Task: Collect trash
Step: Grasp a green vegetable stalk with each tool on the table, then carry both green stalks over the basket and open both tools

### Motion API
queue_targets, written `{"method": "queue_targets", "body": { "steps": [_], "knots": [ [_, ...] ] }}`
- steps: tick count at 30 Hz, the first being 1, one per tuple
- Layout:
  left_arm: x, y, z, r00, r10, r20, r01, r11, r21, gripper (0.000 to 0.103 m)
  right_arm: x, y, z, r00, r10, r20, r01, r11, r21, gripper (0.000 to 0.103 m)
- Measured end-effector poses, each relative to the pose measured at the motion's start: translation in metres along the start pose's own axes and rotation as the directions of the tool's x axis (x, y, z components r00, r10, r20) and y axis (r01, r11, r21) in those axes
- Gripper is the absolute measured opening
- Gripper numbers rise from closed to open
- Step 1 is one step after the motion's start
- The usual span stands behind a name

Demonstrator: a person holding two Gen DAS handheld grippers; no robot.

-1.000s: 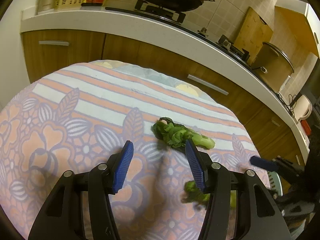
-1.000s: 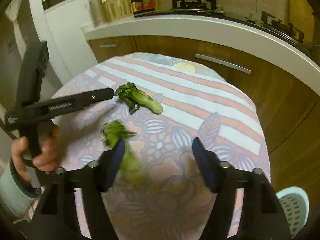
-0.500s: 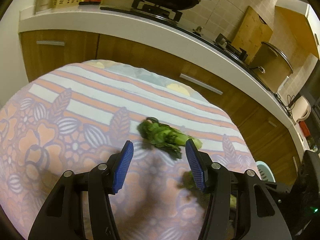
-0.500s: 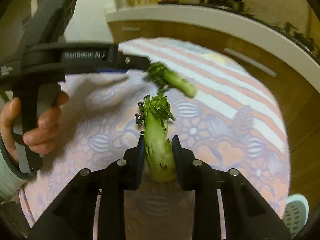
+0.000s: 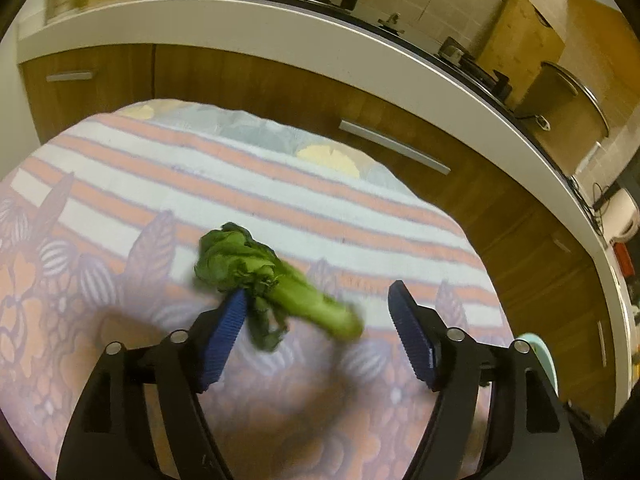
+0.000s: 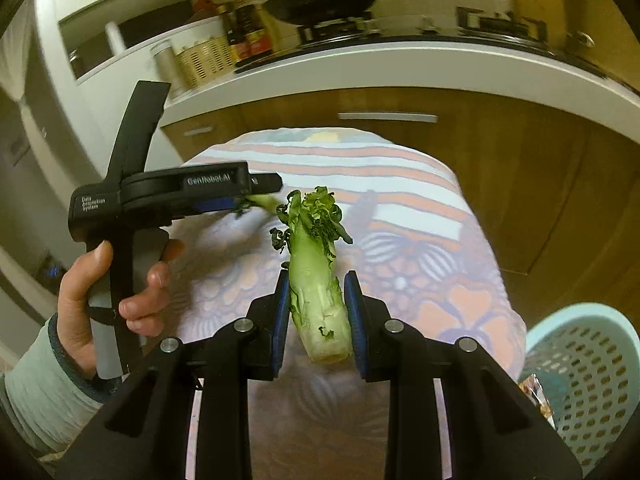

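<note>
My right gripper [image 6: 318, 312] is shut on a pale green vegetable stalk [image 6: 316, 280] and holds it lifted above the round table [image 6: 440, 264], leaves pointing away. A second green leafy stalk [image 5: 276, 288] lies on the patterned tablecloth [image 5: 240, 184]. My left gripper [image 5: 316, 320] is open around it, the left fingertip touching its leaves, the right finger apart from its pale end. The left gripper also shows in the right wrist view [image 6: 256, 196], held by a hand, its tip at that stalk.
A light blue perforated basket [image 6: 588, 376] stands on the floor at the table's right, with a wrapper inside; its rim shows in the left wrist view [image 5: 540, 356]. Wooden cabinets [image 5: 280, 88] and a white counter with stove and pan run behind the table.
My right gripper has lifted and drawn back with its stalk. My left gripper has moved forward so the second stalk now lies between its open fingers.
</note>
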State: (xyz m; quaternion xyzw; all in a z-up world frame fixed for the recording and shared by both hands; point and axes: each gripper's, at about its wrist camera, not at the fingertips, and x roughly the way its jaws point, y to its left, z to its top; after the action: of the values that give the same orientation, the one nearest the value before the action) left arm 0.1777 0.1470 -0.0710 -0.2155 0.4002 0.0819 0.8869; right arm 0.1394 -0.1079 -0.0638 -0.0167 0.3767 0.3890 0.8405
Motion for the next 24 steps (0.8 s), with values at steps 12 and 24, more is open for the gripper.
{"method": "queue_targets", "body": {
  "steps": [12,24],
  "knots": [
    [0.011,-0.02,0.002,0.976,0.205,0.069,-0.214,0.964,0.161,0.017,-0.013,-0.022,-0.006,0.998,-0.035,0.045,0.031,0.996,0.089,0.024],
    [-0.048,-0.085,-0.028,0.966,-0.254,0.04,0.236,0.939,0.252,0.016,-0.086,-0.059,-0.016,0.965,-0.213,0.15,0.184,0.964,0.19,0.024]
  ]
}}
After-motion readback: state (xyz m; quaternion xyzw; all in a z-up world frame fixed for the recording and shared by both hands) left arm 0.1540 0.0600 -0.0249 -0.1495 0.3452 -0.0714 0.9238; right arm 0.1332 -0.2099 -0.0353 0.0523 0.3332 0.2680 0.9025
